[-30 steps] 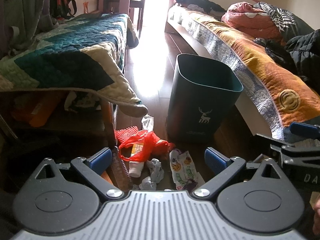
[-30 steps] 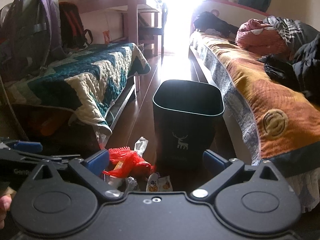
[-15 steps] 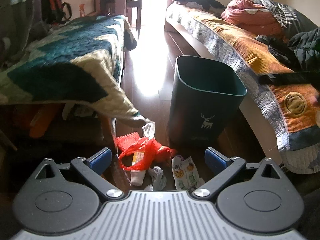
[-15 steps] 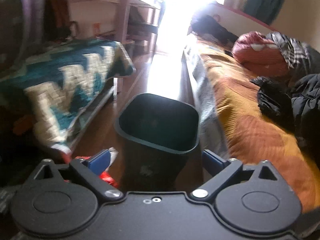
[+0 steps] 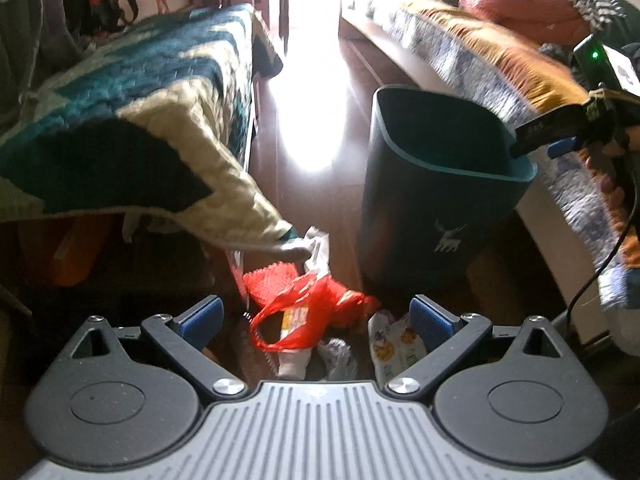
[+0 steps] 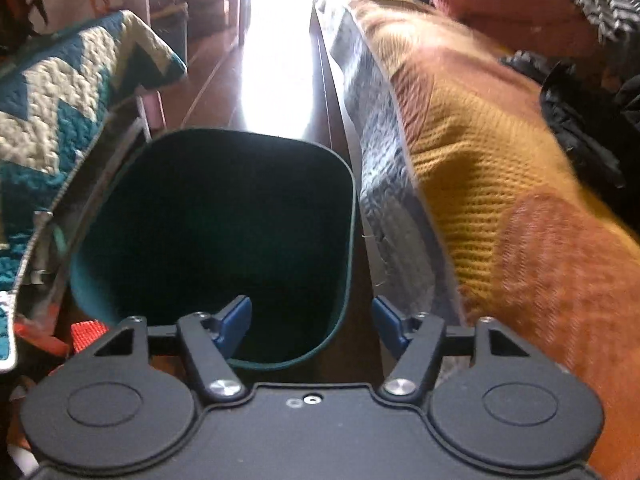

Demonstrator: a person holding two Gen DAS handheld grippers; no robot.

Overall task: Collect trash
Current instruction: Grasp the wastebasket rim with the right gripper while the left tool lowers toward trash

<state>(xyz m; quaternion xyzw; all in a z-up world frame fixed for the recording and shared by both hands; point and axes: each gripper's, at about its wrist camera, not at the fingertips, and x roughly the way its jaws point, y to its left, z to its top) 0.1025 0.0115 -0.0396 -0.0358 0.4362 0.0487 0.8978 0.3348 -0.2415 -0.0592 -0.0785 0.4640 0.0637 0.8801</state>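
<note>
A dark green bin [image 5: 440,208] with a white deer mark stands on the wooden floor between two beds. Trash lies in front of it: a red plastic bag [image 5: 308,300], a printed wrapper [image 5: 394,344], crumpled plastic [image 5: 338,354] and a white tube [image 5: 294,364]. My left gripper [image 5: 316,316] is open and empty, low above this trash. My right gripper [image 6: 310,320] is open, its fingers straddling the bin's near right rim [image 6: 344,280]; one finger is inside, one outside. The bin's inside looks dark. The right gripper also shows in the left wrist view [image 5: 560,136] at the bin's right rim.
A bed with a teal and cream quilt [image 5: 132,128] overhangs on the left, with clutter beneath it. A bed with an orange blanket [image 6: 500,184] and piled clothes runs along the right. Bright glare fills the floor [image 5: 308,120] beyond the bin.
My right gripper has moved forward and up over the bin, and its jaws have narrowed around the rim. My left gripper has edged closer to the trash pile.
</note>
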